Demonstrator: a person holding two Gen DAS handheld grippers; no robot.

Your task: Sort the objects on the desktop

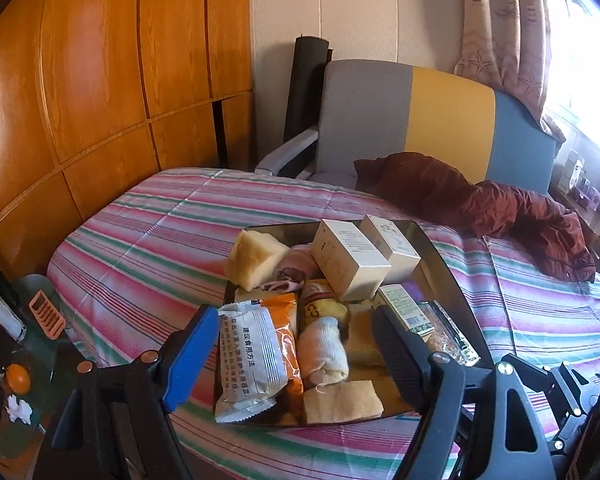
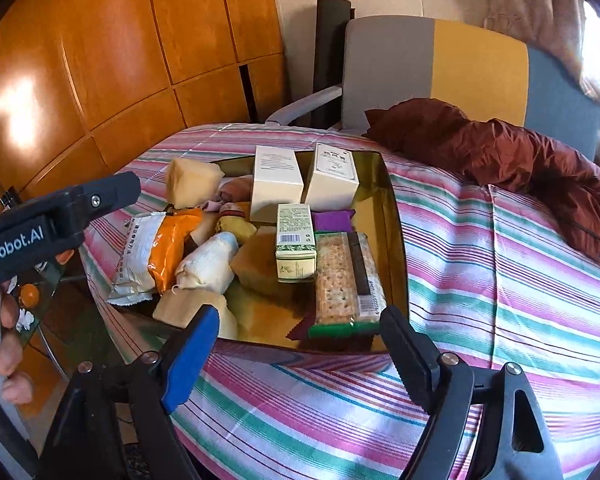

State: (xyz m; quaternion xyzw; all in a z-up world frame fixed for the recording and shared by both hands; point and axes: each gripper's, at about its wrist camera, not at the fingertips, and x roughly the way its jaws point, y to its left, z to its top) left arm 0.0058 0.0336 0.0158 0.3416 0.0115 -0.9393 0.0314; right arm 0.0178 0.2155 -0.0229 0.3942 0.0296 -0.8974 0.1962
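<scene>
The left gripper [image 1: 296, 344] is wide open and holds nothing. It hangs just over the near end of the tray [image 1: 440, 252], above the snack bag [image 1: 256, 356] and a rolled sock [image 1: 324, 348]. The right gripper [image 2: 300, 340] is wide open too, and empty, at the tray's near edge by the crackers [image 2: 342, 276].

All the small things lie in the tray, which sits on a striped cloth [image 2: 480, 280]. Two white boxes [image 2: 276, 188] stand side by side at the far end. A little green box [image 2: 295, 246] stands in front of them, touching the crackers. Sponges [image 2: 192, 182], socks and yellow cloths lie in a jumble on the left side (some lie on top of each other).

The boxes look tidy, but the soft things are still mixed up. So the sorting looks only partly done, if like things should sit together. This could also be a heap just gathered, or one waiting to be taken apart. No other bin for sorted things is in view.
</scene>
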